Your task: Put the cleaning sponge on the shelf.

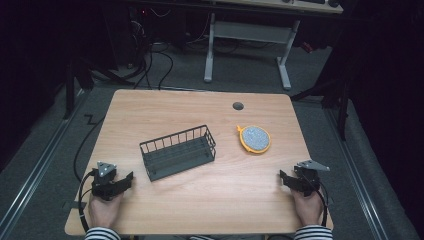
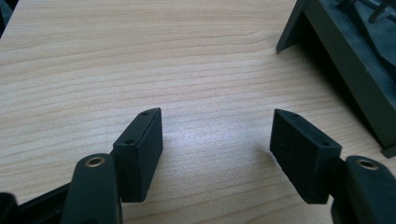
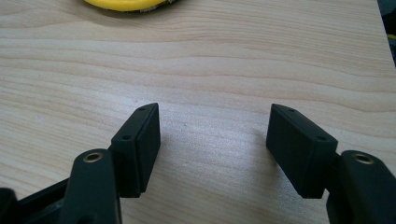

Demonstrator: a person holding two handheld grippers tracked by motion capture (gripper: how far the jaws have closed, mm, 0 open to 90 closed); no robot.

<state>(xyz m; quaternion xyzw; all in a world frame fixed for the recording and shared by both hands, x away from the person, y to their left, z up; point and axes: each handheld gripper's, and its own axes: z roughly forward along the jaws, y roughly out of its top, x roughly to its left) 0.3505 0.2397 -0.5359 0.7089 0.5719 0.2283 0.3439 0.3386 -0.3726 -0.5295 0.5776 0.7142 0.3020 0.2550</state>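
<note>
At the near left corner of the tabletop the left gripper rests low in the person's left hand, its jaws spread wide apart with nothing but bare wood between them; its nose points right, toward the dark wire basket, whose nearest corner shows in the left gripper view just ahead and to one side. The basket stands upright near the middle of the tabletop, turned at a slant, and looks empty. Right of it, well apart, a round yellow-rimmed scrubbing pad lies flat toward the right edge, its grey face up. At the near right corner the right gripper sits in the right hand, jaws likewise parted and holding nothing, aimed up the table so that the pad's yellow rim just enters the top of the right gripper view. Nothing has been gripped yet, so this reads as the starting stance. The likely next move is for the right gripper to travel forward to the pad and close on its rim, probably to carry it to the basket, while the left may steady the basket.
</note>
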